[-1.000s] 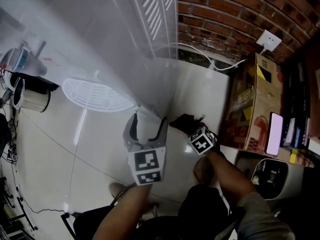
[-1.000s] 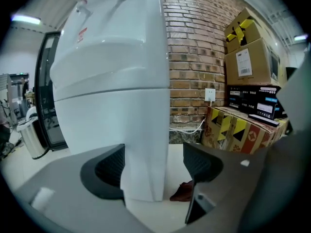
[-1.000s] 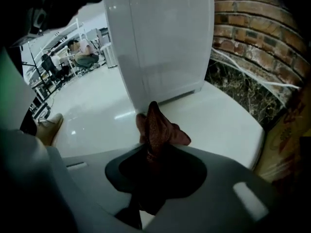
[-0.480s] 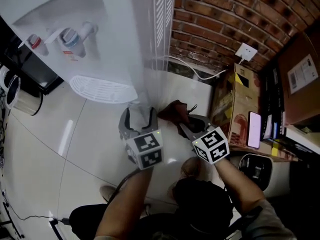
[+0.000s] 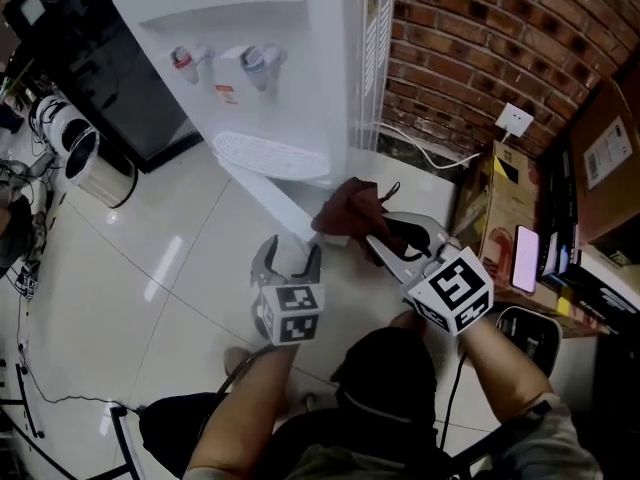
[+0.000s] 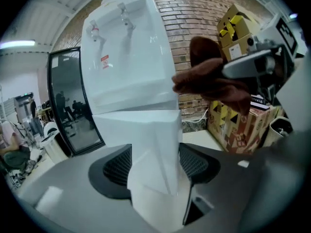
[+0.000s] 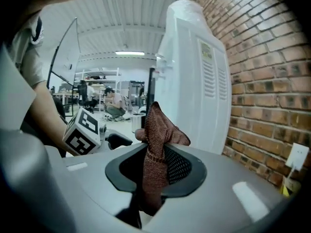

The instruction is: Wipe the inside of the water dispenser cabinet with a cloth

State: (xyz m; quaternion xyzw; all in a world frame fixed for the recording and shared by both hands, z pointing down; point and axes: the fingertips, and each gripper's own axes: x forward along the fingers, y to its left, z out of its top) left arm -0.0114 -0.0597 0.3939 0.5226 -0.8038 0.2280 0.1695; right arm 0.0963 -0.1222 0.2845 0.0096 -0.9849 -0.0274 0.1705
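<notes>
The white water dispenser (image 5: 270, 28) stands against the brick wall. Its lower cabinet door (image 5: 283, 211) is swung open, a narrow white panel seen edge-on. My left gripper (image 5: 288, 256) reaches that edge: in the left gripper view the door panel (image 6: 155, 144) fills the gap between the closing jaws, and no press of the pads shows. To the right, and higher, my right gripper (image 5: 375, 236) is shut on a brown cloth (image 5: 350, 208). The cloth (image 7: 158, 130) bunches up from between its jaws. The cabinet's inside is hidden.
A drip tray (image 5: 270, 156) juts out under the two taps. A printed cardboard box (image 5: 497, 208) and a phone (image 5: 524, 258) stand right of the dispenser, below a wall socket (image 5: 516, 120) with a white cable. A metal bin (image 5: 95, 163) and a black cabinet (image 5: 120, 88) are at the left.
My right gripper has lifted the brown cloth from near the floor to beside the dispenser. The left gripper has moved onto the door's edge, and its jaws have narrowed a little.
</notes>
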